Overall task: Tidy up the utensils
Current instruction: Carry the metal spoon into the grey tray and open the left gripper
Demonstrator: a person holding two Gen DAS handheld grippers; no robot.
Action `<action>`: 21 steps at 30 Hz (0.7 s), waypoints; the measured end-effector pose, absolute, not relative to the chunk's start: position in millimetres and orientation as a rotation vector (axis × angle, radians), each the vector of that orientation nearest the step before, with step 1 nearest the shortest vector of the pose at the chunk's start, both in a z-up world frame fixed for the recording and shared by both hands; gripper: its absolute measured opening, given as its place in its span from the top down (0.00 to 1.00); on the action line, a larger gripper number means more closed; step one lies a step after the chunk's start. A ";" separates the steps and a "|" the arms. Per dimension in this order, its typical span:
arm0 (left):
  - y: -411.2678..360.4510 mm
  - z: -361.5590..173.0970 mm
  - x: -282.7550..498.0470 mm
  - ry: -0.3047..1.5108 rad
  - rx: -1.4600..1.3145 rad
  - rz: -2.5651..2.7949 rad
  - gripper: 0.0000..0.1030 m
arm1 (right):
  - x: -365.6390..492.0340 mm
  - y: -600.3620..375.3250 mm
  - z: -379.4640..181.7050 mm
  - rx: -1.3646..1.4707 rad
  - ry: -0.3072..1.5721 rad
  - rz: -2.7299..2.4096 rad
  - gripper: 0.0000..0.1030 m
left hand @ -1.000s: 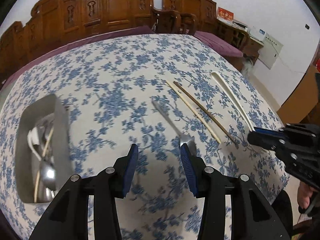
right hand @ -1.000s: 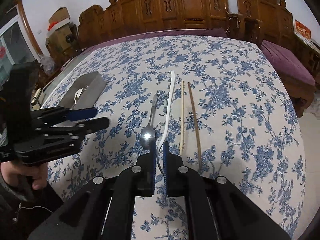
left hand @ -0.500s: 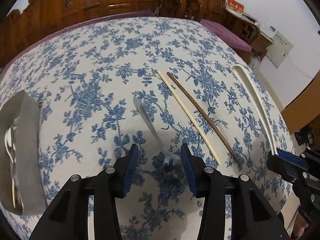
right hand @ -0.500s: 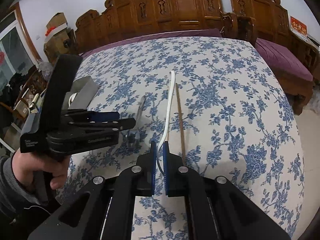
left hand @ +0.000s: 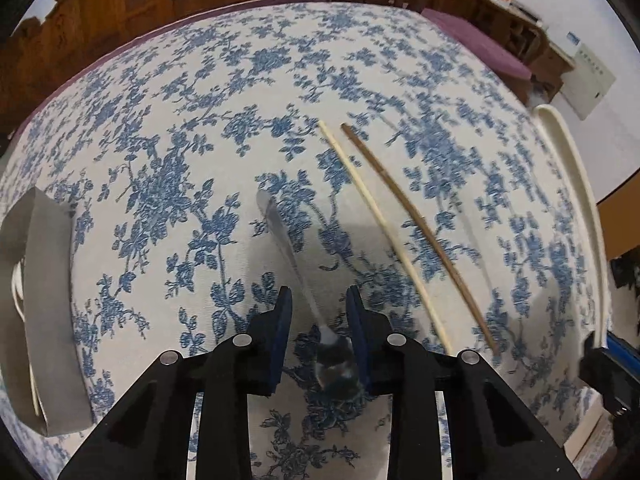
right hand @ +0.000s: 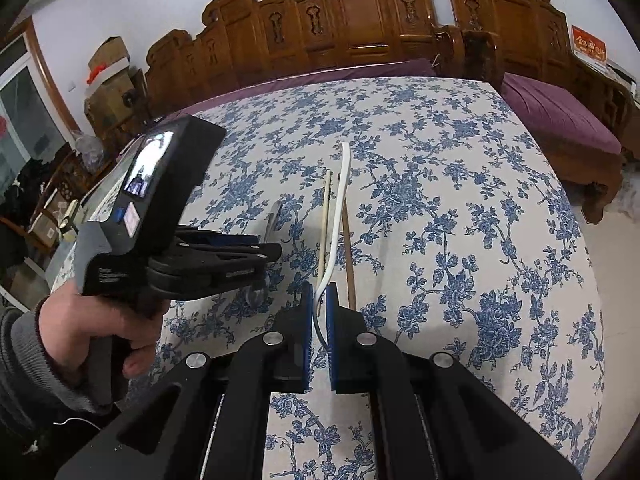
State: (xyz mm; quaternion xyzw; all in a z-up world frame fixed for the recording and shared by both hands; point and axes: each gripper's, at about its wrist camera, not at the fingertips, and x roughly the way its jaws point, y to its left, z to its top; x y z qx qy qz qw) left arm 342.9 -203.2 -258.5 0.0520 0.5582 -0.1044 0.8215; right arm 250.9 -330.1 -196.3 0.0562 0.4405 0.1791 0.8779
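Floral tablecloth [left hand: 168, 184], chopsticks [left hand: 416, 232] beside spoon [left hand: 334, 354]

Metal spoon [left hand: 316, 312] motion-blurred in left wrist view; its bowl sat between the left tool's [left hand: 319, 322] fingers, contact with the pads not discernible. In right wrist view the left tool [right hand: 224, 256] hid most of that spoon. Grey container [left hand: 40, 320] cut by frame edge, contents mostly hidden. Right tool [left hand: 608, 364] only partly in frame. White utensil's [right hand: 338, 216] near end hidden between the right tool's [right hand: 319, 312] fingers.
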 end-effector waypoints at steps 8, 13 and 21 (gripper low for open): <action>-203.4 -263.9 344.5 1.196 0.155 -0.201 0.78 | 250.0 -327.9 -195.2 0.119 0.917 0.380 0.92; -206.1 -263.3 341.2 1.201 0.177 -0.211 0.94 | 250.5 -326.5 -195.7 0.114 0.919 0.383 0.92; -189.9 -262.6 334.8 1.178 0.157 -0.220 0.99 | 248.2 -322.1 -197.3 0.095 0.923 0.388 0.92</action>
